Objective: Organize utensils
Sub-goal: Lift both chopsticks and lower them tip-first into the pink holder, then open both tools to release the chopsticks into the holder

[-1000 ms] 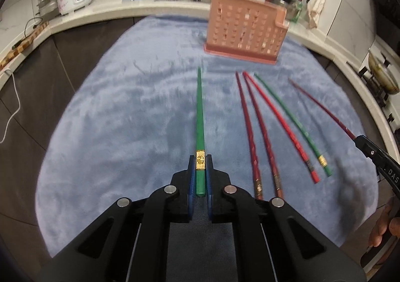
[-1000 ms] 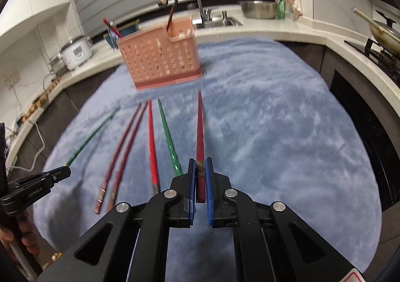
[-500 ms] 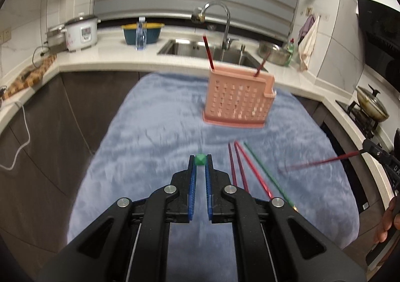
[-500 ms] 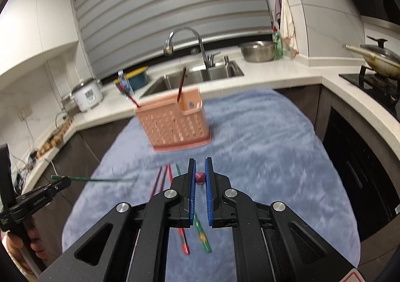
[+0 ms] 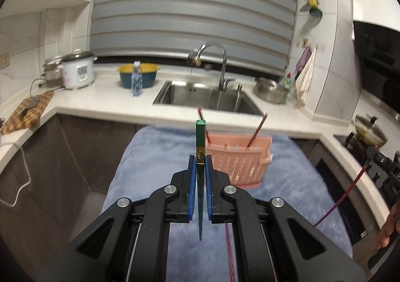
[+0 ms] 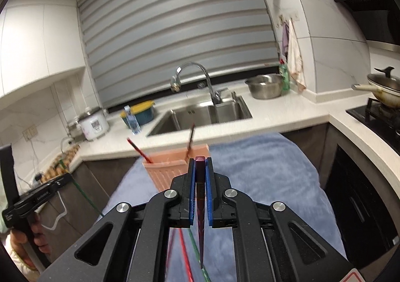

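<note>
Left tongs [image 5: 200, 164] clamp a green chopstick [image 5: 200, 137]; right tongs [image 6: 200, 165] clamp a dark red chopstick [image 6: 200, 164], both before the pink utensil basket [image 5: 240, 159].

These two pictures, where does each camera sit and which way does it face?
Left wrist view: on the left gripper, facing the sink; it clamps a green chopstick; the other hand shows at right.
Right wrist view: on the right gripper, facing the same way; it clamps a dark red chopstick; the left gripper shows at left.
Shared: the pink basket and blue cloth.
</note>
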The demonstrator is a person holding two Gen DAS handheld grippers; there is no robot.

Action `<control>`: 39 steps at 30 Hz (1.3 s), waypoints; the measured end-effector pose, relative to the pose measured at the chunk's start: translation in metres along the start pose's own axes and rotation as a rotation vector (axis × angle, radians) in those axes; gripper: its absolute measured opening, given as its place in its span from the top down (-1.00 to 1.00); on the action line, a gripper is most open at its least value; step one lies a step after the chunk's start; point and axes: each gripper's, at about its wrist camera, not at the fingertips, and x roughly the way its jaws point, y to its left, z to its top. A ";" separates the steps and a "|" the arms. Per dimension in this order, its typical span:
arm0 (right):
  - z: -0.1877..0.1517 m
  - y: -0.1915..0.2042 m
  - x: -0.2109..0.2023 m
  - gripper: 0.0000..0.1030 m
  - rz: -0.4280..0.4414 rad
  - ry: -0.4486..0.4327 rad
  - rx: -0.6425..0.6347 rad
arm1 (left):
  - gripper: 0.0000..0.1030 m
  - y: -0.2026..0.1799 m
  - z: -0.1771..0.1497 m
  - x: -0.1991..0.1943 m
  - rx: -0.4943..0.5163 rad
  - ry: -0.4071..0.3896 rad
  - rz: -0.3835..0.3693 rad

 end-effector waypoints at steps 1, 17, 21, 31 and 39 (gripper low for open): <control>0.006 0.002 0.002 0.87 0.010 -0.013 0.005 | 0.87 -0.001 0.007 0.000 -0.001 -0.016 -0.006; 0.109 0.037 0.118 0.87 0.102 -0.182 0.059 | 0.87 -0.027 0.128 0.076 -0.025 -0.244 -0.080; 0.111 0.040 0.148 0.87 0.089 -0.161 0.056 | 0.87 -0.024 0.128 0.106 -0.034 -0.220 -0.073; 0.062 0.021 0.216 0.87 0.060 -0.004 0.083 | 0.87 -0.009 0.089 0.167 -0.064 -0.091 -0.061; 0.038 0.013 0.233 0.65 0.041 0.054 0.091 | 0.73 -0.001 0.077 0.186 -0.098 -0.030 -0.051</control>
